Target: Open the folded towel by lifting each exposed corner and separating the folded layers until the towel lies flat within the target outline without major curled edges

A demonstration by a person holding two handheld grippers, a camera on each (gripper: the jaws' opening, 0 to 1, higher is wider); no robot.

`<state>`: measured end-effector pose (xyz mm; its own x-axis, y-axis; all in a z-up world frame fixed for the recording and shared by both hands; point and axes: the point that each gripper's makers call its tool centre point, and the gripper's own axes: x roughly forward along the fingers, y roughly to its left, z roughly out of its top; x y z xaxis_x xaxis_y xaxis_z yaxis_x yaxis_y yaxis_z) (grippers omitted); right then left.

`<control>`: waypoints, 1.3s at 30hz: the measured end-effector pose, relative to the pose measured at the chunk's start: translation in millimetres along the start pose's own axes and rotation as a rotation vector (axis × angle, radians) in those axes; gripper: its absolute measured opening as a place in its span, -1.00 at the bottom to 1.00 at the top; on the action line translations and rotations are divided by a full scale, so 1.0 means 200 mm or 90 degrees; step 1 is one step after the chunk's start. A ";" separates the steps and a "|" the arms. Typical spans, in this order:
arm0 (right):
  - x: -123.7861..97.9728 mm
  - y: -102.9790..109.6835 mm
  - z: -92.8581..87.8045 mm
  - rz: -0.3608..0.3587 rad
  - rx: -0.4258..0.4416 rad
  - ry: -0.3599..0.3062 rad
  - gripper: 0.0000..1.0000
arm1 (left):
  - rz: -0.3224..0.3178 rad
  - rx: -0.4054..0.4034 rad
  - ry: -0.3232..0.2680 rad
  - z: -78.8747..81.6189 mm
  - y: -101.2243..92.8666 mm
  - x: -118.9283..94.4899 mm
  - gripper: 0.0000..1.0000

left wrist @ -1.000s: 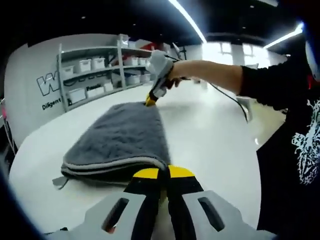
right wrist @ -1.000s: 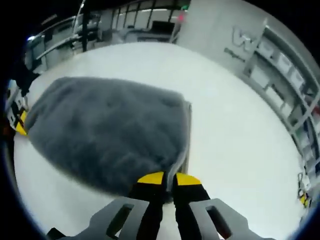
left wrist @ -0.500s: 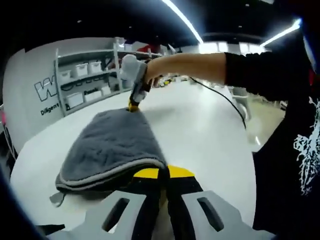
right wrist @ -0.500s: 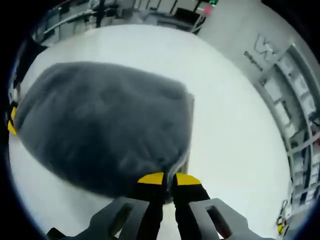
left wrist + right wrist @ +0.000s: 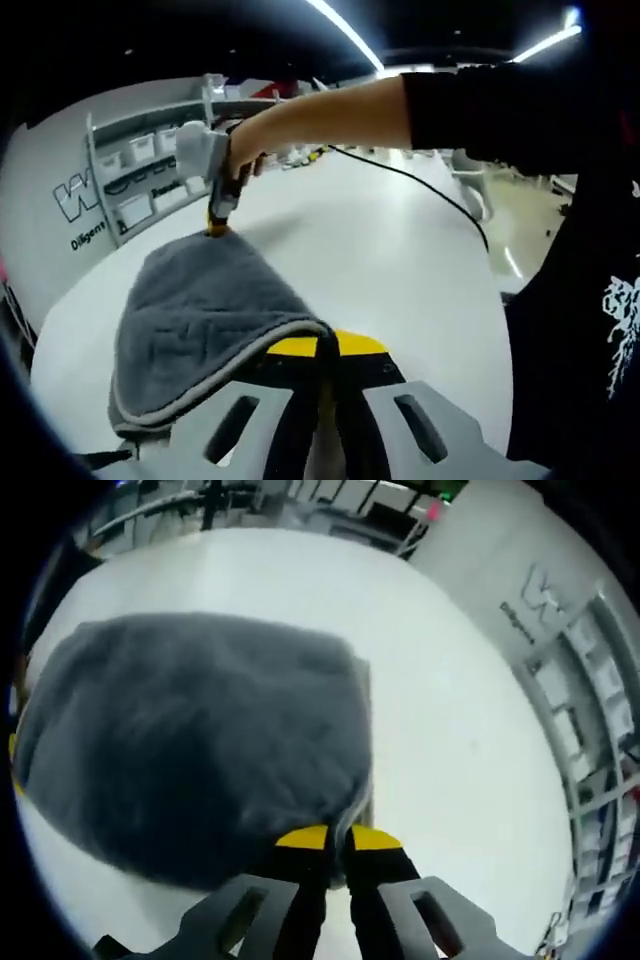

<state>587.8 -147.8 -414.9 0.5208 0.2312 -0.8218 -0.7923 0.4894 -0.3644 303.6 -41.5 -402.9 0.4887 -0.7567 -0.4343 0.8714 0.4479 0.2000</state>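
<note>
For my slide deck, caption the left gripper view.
Both grippers pinch opposite corners of the gray towel on the white table.

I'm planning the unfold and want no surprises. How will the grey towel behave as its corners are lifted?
Probably floppy: the towel sags between the left gripper and right gripper. Its thick pile suggests it is fairly heavy for cloth, so the middle may drag. The white table looks smooth, so it may slide.

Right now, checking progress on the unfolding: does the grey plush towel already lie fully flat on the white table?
No: the grey plush towel is lifted at both pinched corners above the white table.
</note>
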 end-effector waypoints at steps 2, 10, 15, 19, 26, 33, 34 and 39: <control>0.01 0.00 0.02 0.005 -0.010 0.002 -1.00 | -0.008 0.007 0.003 0.01 -0.02 0.02 -0.96; 0.07 -0.01 0.12 0.009 -0.067 0.021 -1.00 | -0.005 0.056 0.018 0.05 -0.05 0.09 -0.96; 0.11 0.01 0.20 0.001 -0.112 0.011 -1.00 | 0.013 0.101 0.036 0.06 -0.05 0.12 -0.97; 0.16 -0.01 0.29 0.010 -0.147 0.011 -1.00 | 0.028 0.132 0.049 0.07 -0.05 0.15 -0.97; 0.20 0.04 0.40 0.020 -0.203 0.008 -1.00 | 0.038 0.140 0.053 0.08 -0.02 0.18 -0.97; 0.23 0.09 0.50 0.020 -0.243 0.005 -1.00 | 0.055 0.166 0.067 0.08 0.00 0.22 -0.97; 0.24 0.09 0.51 0.019 -0.243 0.005 -1.00 | 0.056 0.170 0.069 0.08 0.00 0.22 -0.97; 0.25 0.12 0.56 0.011 -0.278 0.012 -1.00 | 0.062 0.172 0.075 0.08 0.02 0.25 -0.97</control>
<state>630.6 -30.6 -416.7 0.5040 0.2181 -0.8357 -0.8628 0.0827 -0.4988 332.4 -84.7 -409.5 0.5752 -0.6491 -0.4978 0.8088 0.3607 0.4644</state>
